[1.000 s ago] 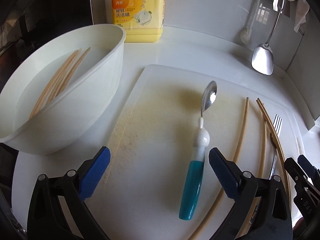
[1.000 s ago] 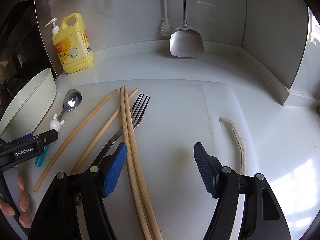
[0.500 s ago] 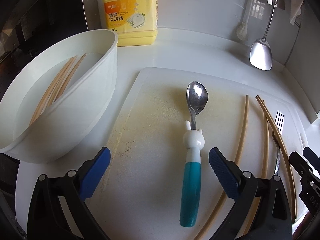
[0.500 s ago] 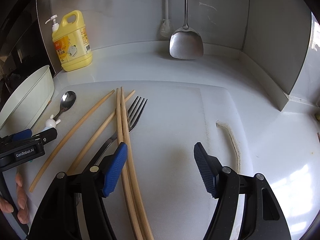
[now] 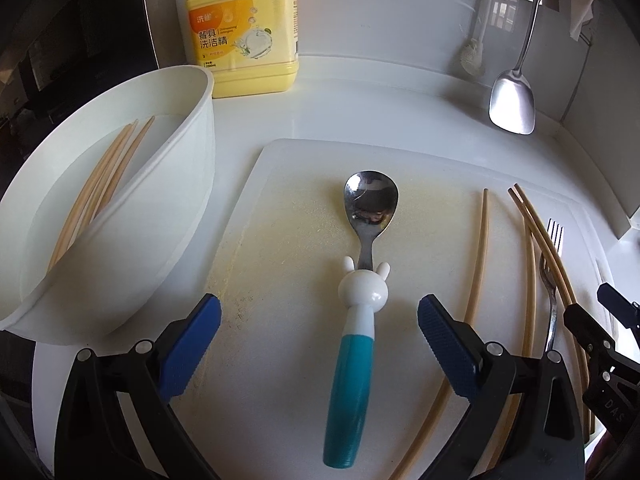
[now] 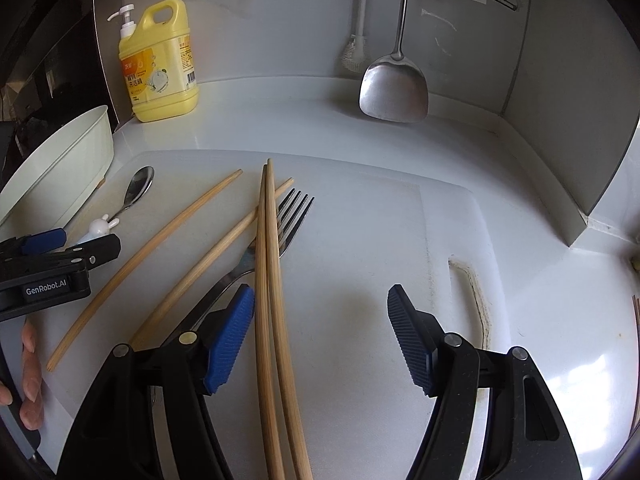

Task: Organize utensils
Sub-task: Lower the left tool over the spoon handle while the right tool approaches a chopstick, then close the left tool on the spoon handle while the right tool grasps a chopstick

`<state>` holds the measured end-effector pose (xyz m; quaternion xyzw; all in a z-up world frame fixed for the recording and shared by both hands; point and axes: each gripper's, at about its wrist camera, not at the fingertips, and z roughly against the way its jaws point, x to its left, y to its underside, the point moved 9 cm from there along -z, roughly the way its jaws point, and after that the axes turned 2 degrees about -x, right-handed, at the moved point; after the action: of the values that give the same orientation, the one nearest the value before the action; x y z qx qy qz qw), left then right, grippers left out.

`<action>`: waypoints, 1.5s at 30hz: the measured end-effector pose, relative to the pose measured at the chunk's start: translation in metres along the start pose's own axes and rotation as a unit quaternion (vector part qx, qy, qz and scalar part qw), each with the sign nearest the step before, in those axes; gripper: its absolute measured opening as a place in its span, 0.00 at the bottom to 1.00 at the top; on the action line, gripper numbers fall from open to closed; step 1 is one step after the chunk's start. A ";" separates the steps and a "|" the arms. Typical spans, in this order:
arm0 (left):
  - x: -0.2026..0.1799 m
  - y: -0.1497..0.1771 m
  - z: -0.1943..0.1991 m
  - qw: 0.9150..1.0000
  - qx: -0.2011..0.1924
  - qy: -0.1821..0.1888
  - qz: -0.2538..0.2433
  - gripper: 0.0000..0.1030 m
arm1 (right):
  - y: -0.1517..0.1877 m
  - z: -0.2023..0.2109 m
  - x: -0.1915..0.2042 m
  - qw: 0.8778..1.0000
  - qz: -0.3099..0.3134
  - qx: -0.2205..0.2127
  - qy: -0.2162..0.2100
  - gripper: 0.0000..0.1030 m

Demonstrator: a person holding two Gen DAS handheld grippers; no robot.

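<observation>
The sorting looks only partly done. A few pale bamboo chopsticks (image 5: pixel 96 184) already lean inside the large white plastic bowl (image 5: pixel 176 216) at the left of the counter, which seems to be the collecting place. Everything else is loose on the white plastic cutting board (image 5: pixel 288 392): a steel spoon with a teal handle and a white rabbit figure (image 5: pixel 360 280) lies in the middle, and to its right are two single pale chopsticks (image 6: pixel 152 248), a steel fork (image 6: pixel 292 216) and a darker pair of bamboo chopsticks (image 6: pixel 268 280) lying across the fork's neck.

The left gripper (image 5: pixel 320 332) hovers with its blue pads spread wide on either side of the spoon's handle, touching nothing. The right gripper (image 6: pixel 320 340) is likewise wide open and empty; the darker pair runs between its fingers, just beside the left pad (image 6: pixel 230 340) but not pinched.

By this reading, spoon, fork and four chopsticks remain to be moved, and the spoon seems the likely next pick.
</observation>
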<state>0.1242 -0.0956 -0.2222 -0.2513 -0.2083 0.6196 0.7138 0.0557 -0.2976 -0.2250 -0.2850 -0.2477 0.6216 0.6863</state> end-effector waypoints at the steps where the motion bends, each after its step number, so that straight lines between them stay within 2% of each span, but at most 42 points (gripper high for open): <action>1: 0.000 0.000 0.000 1.000 0.000 0.000 -0.001 0.94 | 0.001 0.000 -0.002 1.000 -0.004 0.001 -0.001 0.64; 8: 0.000 -0.001 -0.001 1.000 -0.002 0.003 -0.005 0.95 | -0.002 -0.001 -0.021 0.999 -0.040 -0.003 -0.001 0.64; 15: -0.001 -0.002 -0.002 1.000 -0.002 0.003 -0.006 0.95 | -0.004 -0.002 -0.028 0.999 -0.045 -0.002 0.003 0.64; 18: -0.001 -0.002 -0.002 1.000 -0.001 0.004 -0.007 0.95 | -0.012 0.004 -0.028 0.999 -0.045 -0.023 -0.005 0.64; 21: -0.001 -0.002 -0.003 1.000 -0.001 0.004 -0.007 0.95 | -0.015 0.003 -0.033 0.999 -0.045 -0.021 -0.002 0.64; 31: -0.002 -0.003 -0.003 1.000 0.000 0.005 -0.008 0.95 | -0.007 -0.004 -0.015 1.000 0.002 0.001 -0.012 0.64; 38: -0.004 -0.005 -0.004 1.000 -0.003 0.006 -0.006 0.95 | -0.009 -0.009 -0.010 1.000 0.018 -0.001 -0.021 0.63; 41: -0.005 -0.006 -0.005 1.000 -0.006 0.007 -0.006 0.95 | -0.011 -0.010 -0.005 0.999 0.034 -0.005 -0.025 0.61; 44: -0.006 -0.005 -0.003 1.000 -0.010 0.010 -0.011 0.91 | -0.011 -0.010 -0.001 0.998 0.043 -0.004 -0.039 0.53; 45: -0.008 -0.005 -0.002 1.000 -0.012 0.013 -0.015 0.87 | -0.011 -0.010 0.000 0.998 0.046 -0.002 -0.044 0.48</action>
<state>0.1280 -0.1037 -0.2202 -0.2647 -0.2105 0.6028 0.7227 0.0704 -0.2989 -0.2246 -0.2701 -0.2658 0.6637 0.6449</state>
